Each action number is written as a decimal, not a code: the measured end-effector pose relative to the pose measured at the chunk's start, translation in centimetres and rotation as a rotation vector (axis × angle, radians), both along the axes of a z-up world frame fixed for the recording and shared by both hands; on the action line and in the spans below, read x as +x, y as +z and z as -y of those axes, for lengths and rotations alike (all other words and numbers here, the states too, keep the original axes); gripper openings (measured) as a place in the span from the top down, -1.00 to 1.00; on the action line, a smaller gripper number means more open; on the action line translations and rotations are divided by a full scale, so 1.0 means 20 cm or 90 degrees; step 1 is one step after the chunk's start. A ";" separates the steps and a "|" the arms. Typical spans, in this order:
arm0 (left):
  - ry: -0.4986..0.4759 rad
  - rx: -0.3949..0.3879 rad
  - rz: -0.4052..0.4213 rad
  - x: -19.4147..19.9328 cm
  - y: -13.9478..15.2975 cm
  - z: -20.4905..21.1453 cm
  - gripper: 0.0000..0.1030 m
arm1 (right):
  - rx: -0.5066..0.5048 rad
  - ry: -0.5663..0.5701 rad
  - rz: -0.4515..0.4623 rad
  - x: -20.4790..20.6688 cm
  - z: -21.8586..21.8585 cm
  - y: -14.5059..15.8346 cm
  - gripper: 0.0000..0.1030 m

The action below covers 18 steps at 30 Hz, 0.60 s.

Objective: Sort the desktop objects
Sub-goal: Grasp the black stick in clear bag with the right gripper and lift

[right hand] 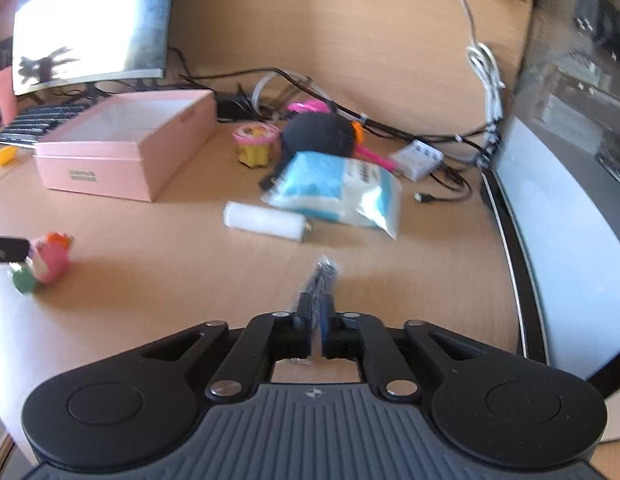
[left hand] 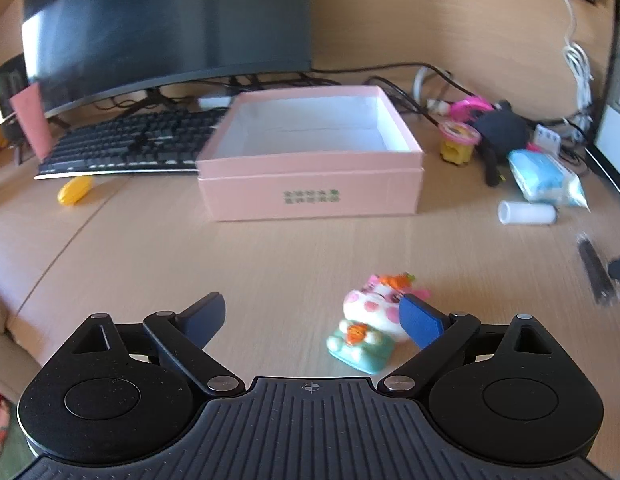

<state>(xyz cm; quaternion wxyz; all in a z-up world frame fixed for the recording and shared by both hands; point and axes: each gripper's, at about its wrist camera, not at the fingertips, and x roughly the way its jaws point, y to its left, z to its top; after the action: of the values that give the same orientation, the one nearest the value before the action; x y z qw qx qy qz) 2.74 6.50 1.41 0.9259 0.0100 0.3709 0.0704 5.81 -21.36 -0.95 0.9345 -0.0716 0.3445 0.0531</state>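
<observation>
Our right claw (right hand: 317, 312) is pinching a thin dark packet (right hand: 322, 276) that sticks straight out ahead. The pink box (right hand: 150, 160) sits left of it, toward the desk's back. Our left claw (left hand: 313, 316) is spread wide.
</observation>
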 end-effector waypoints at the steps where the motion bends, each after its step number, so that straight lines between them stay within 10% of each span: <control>1: 0.011 0.001 0.004 0.00 0.01 -0.01 -0.89 | 0.007 -0.009 -0.001 0.00 0.01 -0.01 0.76; 6: 0.055 0.013 0.016 0.03 0.06 -0.07 -0.94 | 0.055 -0.047 -0.015 0.11 0.03 -0.02 0.23; 10: 0.083 0.048 0.014 0.07 0.11 -0.11 -0.96 | 0.070 -0.033 -0.062 0.16 -0.01 -0.07 0.27; 12: 0.097 0.054 0.020 0.09 0.14 -0.15 -0.97 | 0.063 -0.012 -0.075 0.15 -0.02 -0.08 0.60; 18: 0.136 0.071 0.065 0.16 0.29 -0.25 -1.00 | 0.048 0.210 -0.063 -0.04 -0.16 -0.03 0.63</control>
<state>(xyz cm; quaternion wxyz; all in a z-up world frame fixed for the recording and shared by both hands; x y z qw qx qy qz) 5.86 11.51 7.13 0.9289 0.0180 0.3176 0.1898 4.97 -18.14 -1.63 0.8970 -0.0894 0.3717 0.2220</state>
